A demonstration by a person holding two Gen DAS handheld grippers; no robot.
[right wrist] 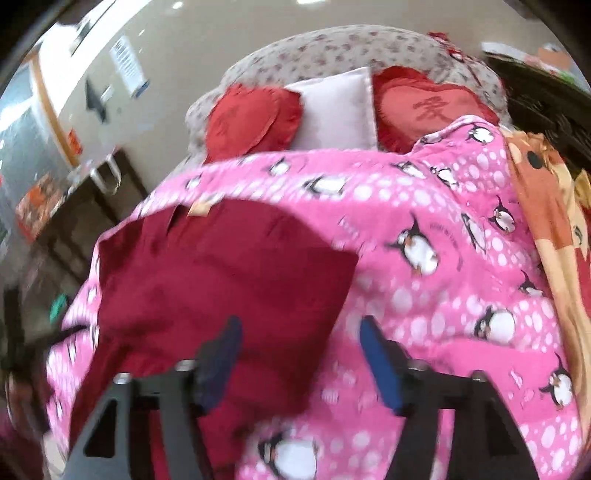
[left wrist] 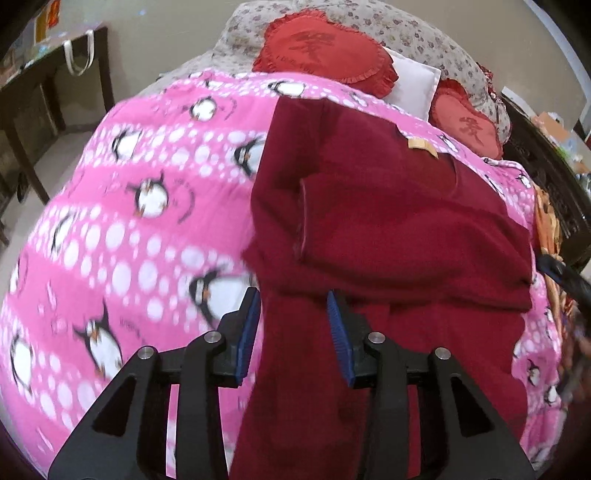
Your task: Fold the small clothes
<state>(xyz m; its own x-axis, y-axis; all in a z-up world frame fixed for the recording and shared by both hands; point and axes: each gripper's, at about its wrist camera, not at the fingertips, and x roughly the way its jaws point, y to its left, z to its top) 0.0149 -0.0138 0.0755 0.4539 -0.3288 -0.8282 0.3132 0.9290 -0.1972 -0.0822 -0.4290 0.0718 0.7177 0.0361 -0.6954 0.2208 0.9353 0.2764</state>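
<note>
Dark red garment, partly folded, lies on the pink penguin blanket. Left gripper stands parted above its edge, gripping nothing; right gripper stands wide, empty.

dark wood table by beige wall

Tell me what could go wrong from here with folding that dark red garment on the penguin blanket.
1. The dark red garment lies on a soft, lumpy pink penguin blanket, so a pinch may catch blanket too.
2. Both the left gripper and right gripper are open with nothing clamped; the folded-over flap could slide apart.
3. The garment's near end trails toward the bed edge and may slip off.
</note>
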